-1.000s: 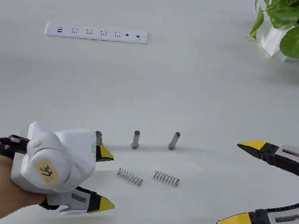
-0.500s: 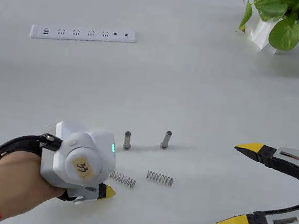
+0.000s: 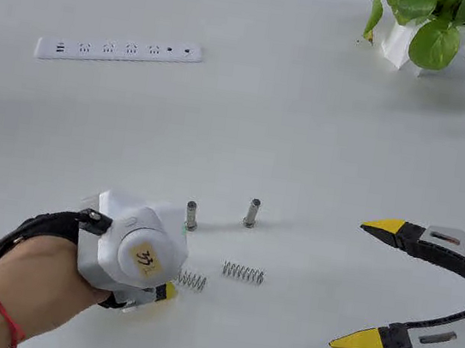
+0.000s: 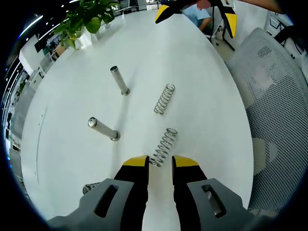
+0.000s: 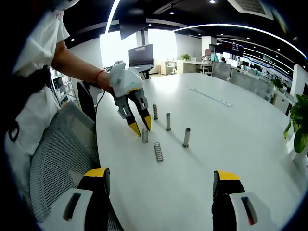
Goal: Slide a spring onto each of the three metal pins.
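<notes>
Two bare metal pins [image 3: 191, 215] [image 3: 251, 212] stand upright on the white table [image 3: 307, 133]. Two loose springs lie in front of them, one [image 3: 243, 272] to the right and one [image 3: 192, 281] nearer my left gripper [image 3: 172, 285]. In the left gripper view that nearer spring [image 4: 162, 146] has its end between the fingertips of my left gripper [image 4: 160, 161], whose jaws stand narrowly apart. A third pin [image 5: 155, 111] with coils around it stands behind the left gripper [image 5: 141, 126]. Off to the right, my right gripper [image 3: 370, 283] hangs wide open, holding nothing.
A white power strip [image 3: 118, 48] lies at the far left of the table. A potted plant [image 3: 443, 30] stands at the far right corner. A grey mesh chair [image 4: 274, 96] sits by the table's near edge. A person's hand [image 3: 18, 282] holds the left gripper.
My left gripper has moved right to the nearer spring and its jaws have narrowed from wide apart. The right gripper has stayed put and open. The head camera has shifted.
</notes>
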Motion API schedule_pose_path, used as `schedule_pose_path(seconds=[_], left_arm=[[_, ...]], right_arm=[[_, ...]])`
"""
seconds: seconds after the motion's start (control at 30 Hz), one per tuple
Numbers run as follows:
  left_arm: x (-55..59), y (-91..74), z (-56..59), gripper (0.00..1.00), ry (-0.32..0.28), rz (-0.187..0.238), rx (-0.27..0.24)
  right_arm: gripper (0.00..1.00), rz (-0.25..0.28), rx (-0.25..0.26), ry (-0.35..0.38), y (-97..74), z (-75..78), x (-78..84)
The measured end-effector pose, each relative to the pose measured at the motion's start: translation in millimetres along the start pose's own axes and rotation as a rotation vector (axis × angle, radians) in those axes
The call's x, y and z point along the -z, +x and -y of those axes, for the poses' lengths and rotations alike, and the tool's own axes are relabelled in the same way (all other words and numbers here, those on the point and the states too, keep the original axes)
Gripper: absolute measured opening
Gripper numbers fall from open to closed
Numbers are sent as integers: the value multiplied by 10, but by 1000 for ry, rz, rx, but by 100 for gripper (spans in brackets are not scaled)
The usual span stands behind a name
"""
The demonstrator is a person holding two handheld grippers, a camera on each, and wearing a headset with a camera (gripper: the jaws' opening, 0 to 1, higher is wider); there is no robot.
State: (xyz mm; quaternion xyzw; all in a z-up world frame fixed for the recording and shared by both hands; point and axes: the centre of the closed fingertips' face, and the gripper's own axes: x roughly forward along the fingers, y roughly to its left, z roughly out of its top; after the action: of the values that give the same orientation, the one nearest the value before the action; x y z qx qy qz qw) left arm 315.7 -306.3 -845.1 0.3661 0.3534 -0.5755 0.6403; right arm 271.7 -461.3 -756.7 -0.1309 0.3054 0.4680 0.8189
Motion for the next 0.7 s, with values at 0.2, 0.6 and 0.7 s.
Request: schedule_pose_path(seconds=[0.2,0.6,0.7], left_arm=[[4,2,29,9,-20,-5,9],[6,8,50,7,-44,-14,24],[4,9,52,7,-55,-10,27]], right_arm=[[88,-2,1,3,-9,-4,8],[86,-1,3,1,-11,10,11],[86,1,3,2,-11,10,1]])
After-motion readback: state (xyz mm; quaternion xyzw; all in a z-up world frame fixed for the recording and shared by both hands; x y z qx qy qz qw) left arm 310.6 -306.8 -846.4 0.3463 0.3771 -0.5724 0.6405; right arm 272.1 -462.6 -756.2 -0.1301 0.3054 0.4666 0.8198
